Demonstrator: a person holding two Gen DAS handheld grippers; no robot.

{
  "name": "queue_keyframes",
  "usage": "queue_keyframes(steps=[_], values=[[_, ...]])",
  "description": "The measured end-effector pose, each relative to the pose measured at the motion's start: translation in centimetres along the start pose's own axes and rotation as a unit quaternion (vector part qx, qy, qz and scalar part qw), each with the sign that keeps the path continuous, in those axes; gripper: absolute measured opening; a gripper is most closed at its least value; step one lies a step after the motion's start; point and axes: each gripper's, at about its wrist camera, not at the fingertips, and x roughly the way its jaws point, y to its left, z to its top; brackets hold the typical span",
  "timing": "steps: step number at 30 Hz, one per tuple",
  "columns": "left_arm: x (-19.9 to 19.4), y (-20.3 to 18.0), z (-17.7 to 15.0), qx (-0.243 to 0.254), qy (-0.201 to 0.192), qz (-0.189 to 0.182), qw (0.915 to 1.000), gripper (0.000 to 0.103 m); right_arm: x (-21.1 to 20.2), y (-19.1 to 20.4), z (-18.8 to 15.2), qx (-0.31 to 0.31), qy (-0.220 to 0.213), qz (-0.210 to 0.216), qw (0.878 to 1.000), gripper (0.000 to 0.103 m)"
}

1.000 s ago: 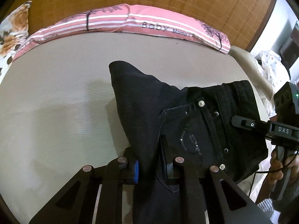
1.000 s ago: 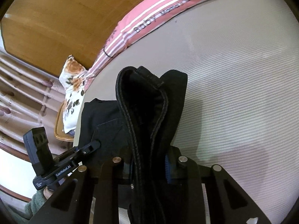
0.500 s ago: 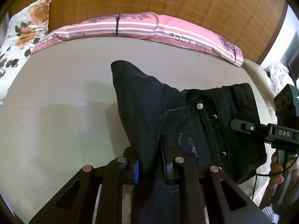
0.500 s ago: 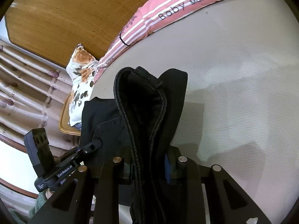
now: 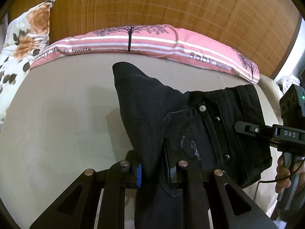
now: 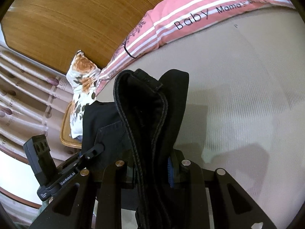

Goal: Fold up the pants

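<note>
Black denim pants (image 5: 192,129) hang lifted above a beige mattress (image 5: 57,118), held up at both ends. My left gripper (image 5: 153,168) is shut on a bunched fold of the pants beside the back pocket with silver stitching. My right gripper (image 6: 150,168) is shut on the thick waistband of the pants (image 6: 152,114), which stands up in a folded hump between its fingers. The right gripper also shows at the right edge of the left wrist view (image 5: 246,127), clamped on the waistband. The left gripper appears at lower left of the right wrist view (image 6: 95,149).
A pink striped pillow (image 5: 144,42) lies along the far side of the mattress against a wooden headboard (image 5: 152,5). A floral pillow (image 5: 22,38) sits at the left. Curtains (image 6: 21,99) and a wicker chair (image 6: 65,133) stand beyond the bed. A person's hand (image 5: 282,171) grips the right handle.
Both grippers have carried the pants across the mattress toward the headboard side; the pink pillow and floral pillow now sit nearer and more central. Both grips are unchanged.
</note>
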Motion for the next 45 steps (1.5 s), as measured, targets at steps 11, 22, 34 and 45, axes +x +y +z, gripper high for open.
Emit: queue_keyframes(steps=[11,22,34,45], values=[[3.4,2.1,3.4,-0.011,0.013,0.004,0.9998,0.018,3.0,-0.2,4.0,0.003,0.013,0.002,1.000,0.022],[7.3,2.3,1.0,0.021,0.011,0.072,0.9971,0.040,5.1,-2.1,3.1,-0.035,-0.006,-0.103,0.994,0.043],[4.0,0.9,-4.1,0.021,0.007,0.119,0.9927,0.051,1.2,-0.1,-1.0,-0.089,-0.040,-0.162,0.982,0.045],[1.3,0.1,-7.4,0.012,-0.008,0.138,0.9904,0.052,-0.1,-1.2,-4.8,-0.076,-0.048,-0.193,0.977,0.050]])
